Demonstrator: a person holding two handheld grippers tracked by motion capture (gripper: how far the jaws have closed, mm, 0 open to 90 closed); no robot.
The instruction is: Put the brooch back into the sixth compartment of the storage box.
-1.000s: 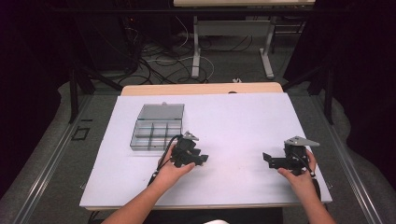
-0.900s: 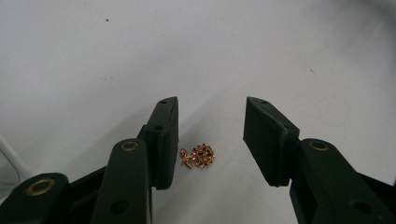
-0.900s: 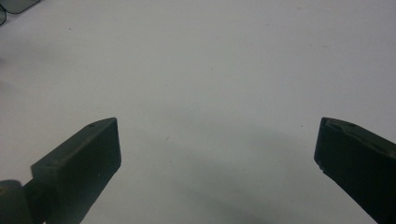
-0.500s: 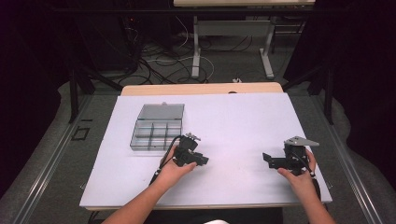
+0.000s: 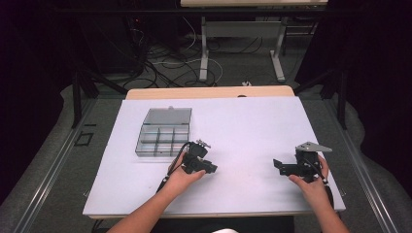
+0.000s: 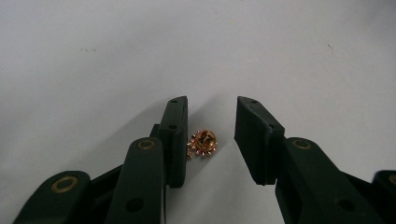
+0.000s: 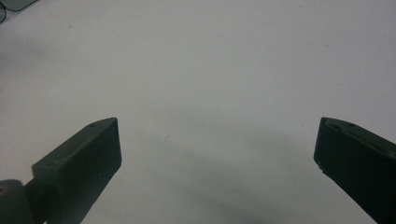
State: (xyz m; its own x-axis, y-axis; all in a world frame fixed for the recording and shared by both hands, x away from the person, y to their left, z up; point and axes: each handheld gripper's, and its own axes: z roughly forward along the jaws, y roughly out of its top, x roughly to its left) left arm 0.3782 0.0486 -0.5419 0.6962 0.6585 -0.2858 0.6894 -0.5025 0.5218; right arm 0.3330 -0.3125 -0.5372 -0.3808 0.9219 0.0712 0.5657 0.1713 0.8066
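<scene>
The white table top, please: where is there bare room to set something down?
The widest free patch lies between the left gripper and right gripper, running back to the white table top's far edge. It is crowded by the clear compartment box; a small gold ornament lies between the left jaws.

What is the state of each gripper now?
Left gripper: open, small gold ornament between its jaws, not gripped.
Right gripper: open wide, holding nothing.

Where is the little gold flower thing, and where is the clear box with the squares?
gold flower trinket (image 6: 203, 142), left gripper view, its round middle.
clear compartment box (image 5: 162, 141), high view, its divided tray.
</scene>
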